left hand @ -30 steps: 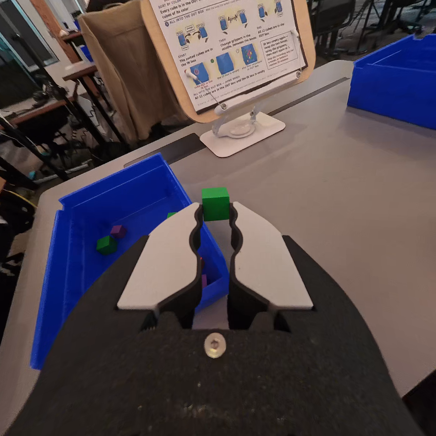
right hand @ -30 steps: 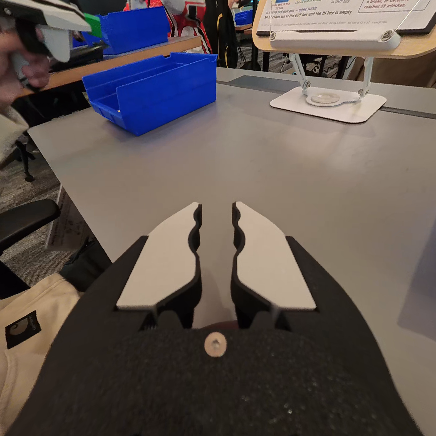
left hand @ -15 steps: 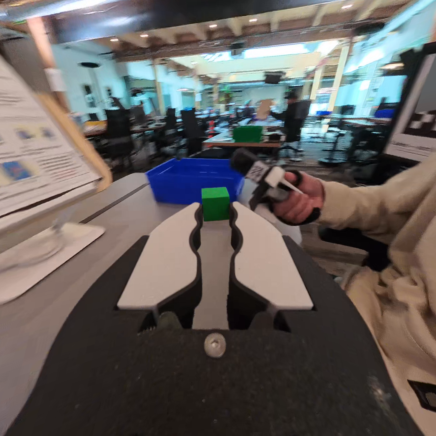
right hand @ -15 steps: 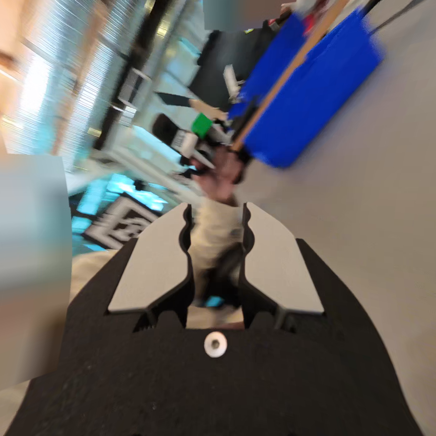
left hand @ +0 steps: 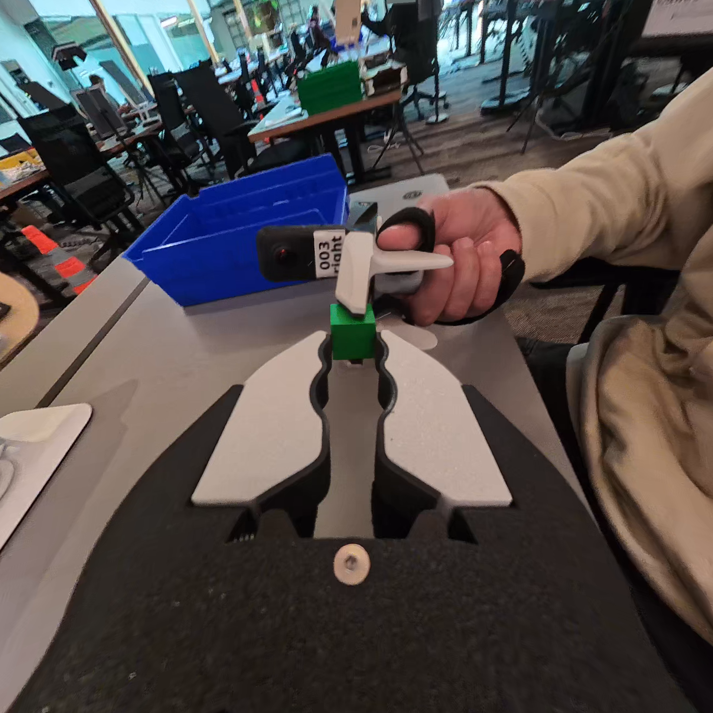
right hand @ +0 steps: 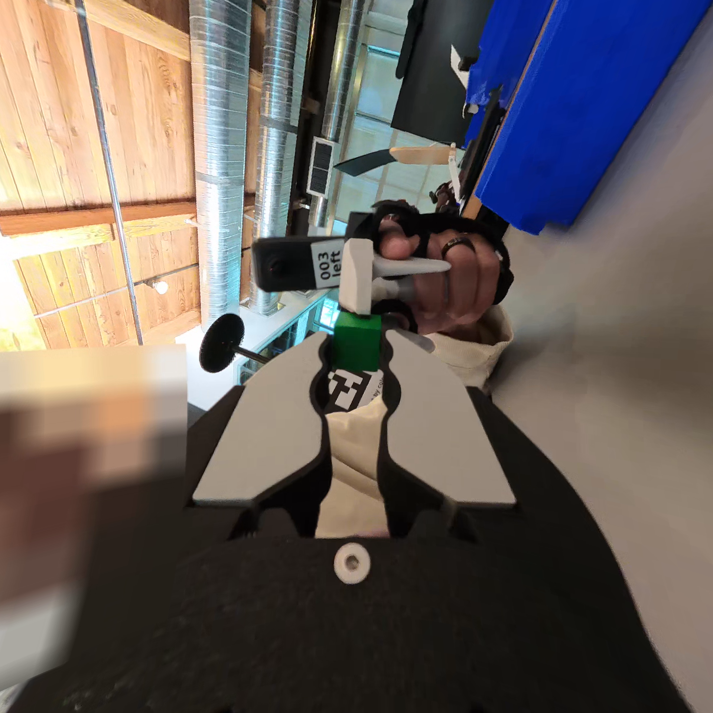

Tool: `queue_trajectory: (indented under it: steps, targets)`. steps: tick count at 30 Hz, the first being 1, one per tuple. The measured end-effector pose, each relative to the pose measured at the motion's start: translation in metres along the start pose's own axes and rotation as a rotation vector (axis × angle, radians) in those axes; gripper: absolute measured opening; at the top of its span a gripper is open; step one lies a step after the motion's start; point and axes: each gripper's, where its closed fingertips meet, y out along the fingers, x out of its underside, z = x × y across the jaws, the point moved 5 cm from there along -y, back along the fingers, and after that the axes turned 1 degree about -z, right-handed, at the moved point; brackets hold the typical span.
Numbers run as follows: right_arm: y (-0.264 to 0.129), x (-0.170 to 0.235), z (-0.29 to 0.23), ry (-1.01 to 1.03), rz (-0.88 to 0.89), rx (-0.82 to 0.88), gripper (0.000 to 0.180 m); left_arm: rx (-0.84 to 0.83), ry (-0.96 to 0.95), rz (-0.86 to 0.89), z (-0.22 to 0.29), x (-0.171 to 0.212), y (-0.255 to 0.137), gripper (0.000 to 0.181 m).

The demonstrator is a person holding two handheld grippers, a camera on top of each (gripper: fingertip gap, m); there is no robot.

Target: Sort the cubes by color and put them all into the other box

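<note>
left wrist view, green cube between left tongs tips, right tongs touching

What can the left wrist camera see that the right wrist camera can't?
Only the left wrist view shows the blue box from above, standing on the grey table, and a green crate on a far desk. Only the right wrist view shows the wooden ceiling and silver ducts. Both show the green cube with the left gripper and right gripper at it together.
</note>
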Motion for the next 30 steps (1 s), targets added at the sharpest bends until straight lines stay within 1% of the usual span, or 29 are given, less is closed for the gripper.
queue_trajectory:
  steps: [2, 3, 5, 7, 10, 11, 12, 13, 14, 15, 16, 17, 21, 23, 24, 26, 28, 30]
  targets:
    - [-0.003, 0.000, 0.005, -0.007, 0.016, 0.017, 0.022, -0.035, 0.011, -0.047, 0.002, 0.003, 0.002, 0.022]
    - [-0.005, 0.001, 0.004, -0.017, 0.016, 0.007, 0.022, -0.056, 0.009, -0.070, 0.003, 0.004, 0.002, 0.027]
    - [-0.011, 0.002, 0.002, -0.033, 0.043, -0.003, 0.022, -0.113, -0.029, -0.103, 0.007, 0.004, -0.004, 0.053]
    - [-0.021, 0.004, 0.001, -0.096, 0.058, 0.043, 0.022, -0.196, -0.130, -0.084, 0.012, 0.003, -0.016, 0.055]
    - [-0.040, 0.007, 0.002, -0.265, 0.086, 0.194, 0.022, -0.290, -0.411, 0.045, 0.025, 0.007, -0.034, 0.064]
    - [-0.046, 0.009, 0.002, -0.317, 0.101, 0.238, 0.022, -0.343, -0.483, 0.073, 0.028, 0.012, -0.040, 0.062]
    - [-0.051, 0.011, 0.002, -0.360, 0.113, 0.276, 0.022, -0.433, -0.536, 0.055, 0.028, 0.021, -0.047, 0.061]
    - [-0.056, 0.013, 0.003, -0.396, 0.124, 0.314, 0.022, -0.543, -0.568, 0.001, 0.028, 0.033, -0.056, 0.061]
    - [-0.059, 0.015, 0.005, -0.427, 0.135, 0.348, 0.022, -0.641, -0.582, -0.055, 0.028, 0.045, -0.064, 0.061]
    - [-0.062, 0.016, 0.006, -0.454, 0.147, 0.378, 0.022, -0.706, -0.582, -0.086, 0.030, 0.054, -0.071, 0.060]
    - [-0.063, 0.016, 0.008, -0.472, 0.152, 0.402, 0.022, -0.730, -0.573, -0.089, 0.033, 0.059, -0.075, 0.059]
    - [-0.063, 0.016, 0.008, -0.479, 0.148, 0.412, 0.022, -0.718, -0.566, -0.087, 0.036, 0.063, -0.076, 0.058]
    - [-0.058, 0.017, 0.004, -0.462, 0.120, 0.393, 0.022, -0.591, -0.631, -0.041, 0.046, 0.070, -0.071, 0.057]
    - [-0.063, 0.013, -0.015, -0.555, 0.080, 0.439, 0.022, -0.553, -0.652, -0.044, 0.046, 0.071, -0.069, 0.057]
    - [-0.071, 0.007, -0.031, -0.647, 0.058, 0.494, 0.022, -0.542, -0.648, -0.040, 0.047, 0.070, -0.068, 0.057]
    - [-0.104, -0.009, -0.067, -0.786, -0.004, 0.700, 0.022, -0.537, -0.636, -0.048, 0.048, 0.070, -0.068, 0.057]
    - [-0.152, -0.029, -0.097, -0.773, -0.075, 0.890, 0.023, -0.529, -0.627, -0.063, 0.050, 0.071, -0.066, 0.057]
    - [-0.217, -0.064, -0.108, -0.742, -0.068, 1.234, 0.022, -0.513, -0.625, -0.062, 0.051, 0.069, -0.064, 0.057]
